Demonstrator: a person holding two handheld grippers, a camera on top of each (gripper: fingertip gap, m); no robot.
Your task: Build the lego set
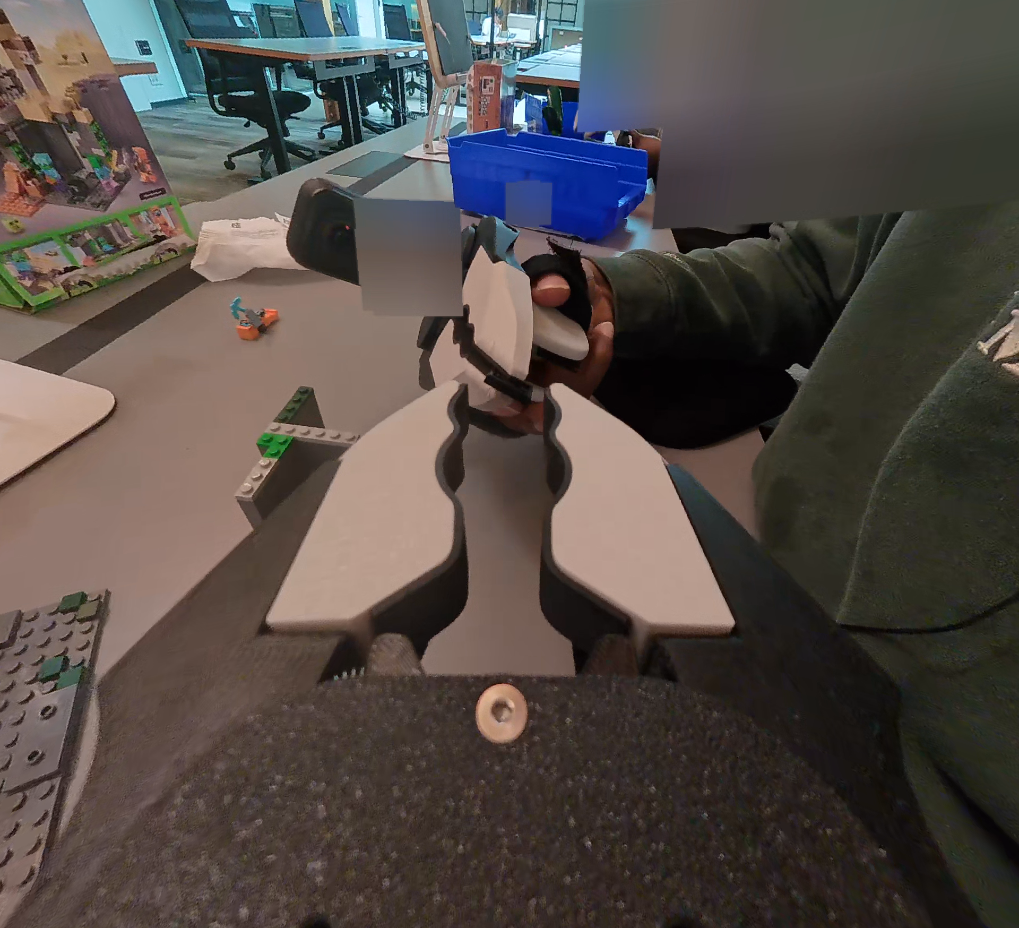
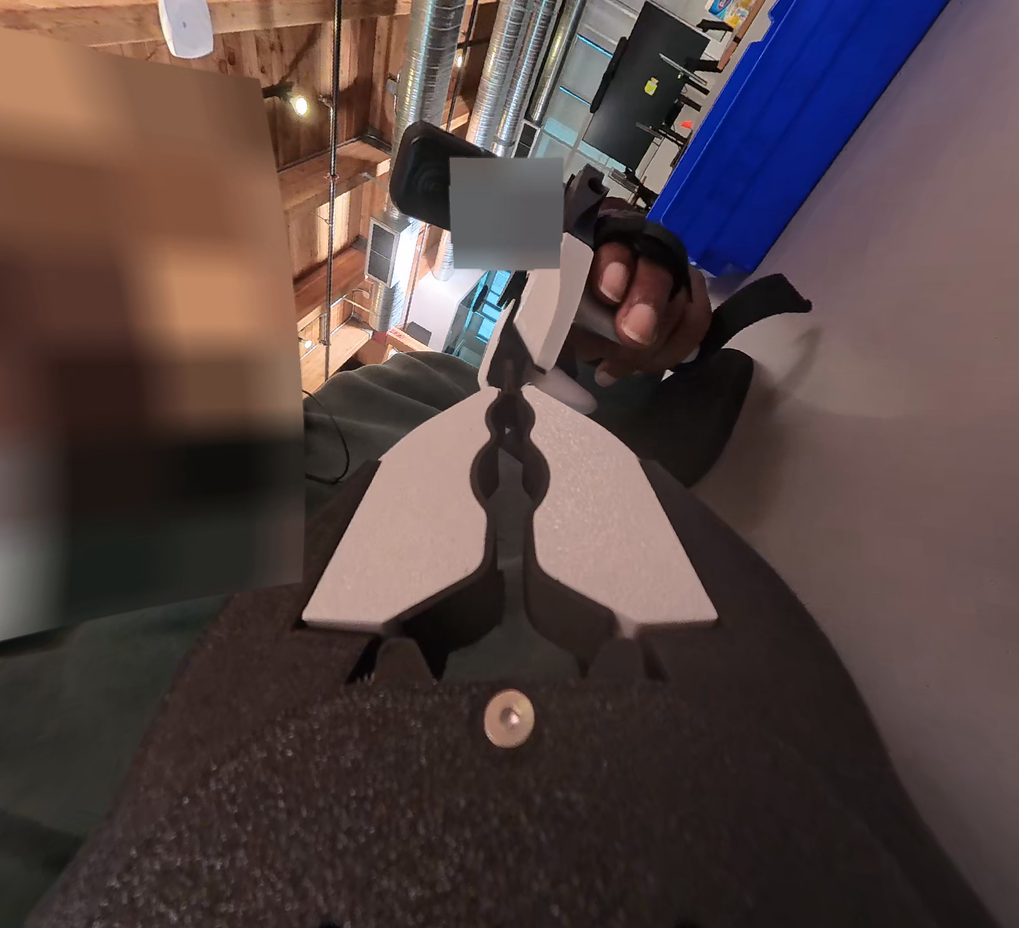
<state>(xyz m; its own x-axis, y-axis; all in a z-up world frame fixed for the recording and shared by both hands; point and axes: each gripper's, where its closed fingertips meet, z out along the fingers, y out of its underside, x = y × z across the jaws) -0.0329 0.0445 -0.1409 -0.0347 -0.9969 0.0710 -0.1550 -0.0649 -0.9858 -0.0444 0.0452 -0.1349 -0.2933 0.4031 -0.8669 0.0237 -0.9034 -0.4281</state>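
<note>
Two grippers face each other tip to tip over a grey table (image 1: 165, 488). Left gripper (image 1: 504, 397): fingers spread, a clear gap between them, nothing held. Right gripper (image 2: 510, 394): fingers drawn almost together, only a thin wavy slit showing; whether a small piece sits at the tips, cannot tell. In the left wrist view the right gripper appears straight ahead, gripped by a hand (image 1: 573, 328) in a dark green sleeve; the right wrist view, rolled sideways, shows the left gripper and its hand (image 2: 645, 306) the same way.

Lego lies left of the left gripper: a grey wall (image 1: 292, 455) with green bricks stands on the table just beside the left finger; a grey studded baseplate (image 1: 44, 708) sits at the lower left edge; a small orange-and-blue figure (image 1: 255, 318) lies farther off. Set box (image 1: 71, 129) stands at far left, a crumpled white bag (image 1: 242, 250) beside it. Blue bin (image 1: 551, 179) rests beyond the grippers.
</note>
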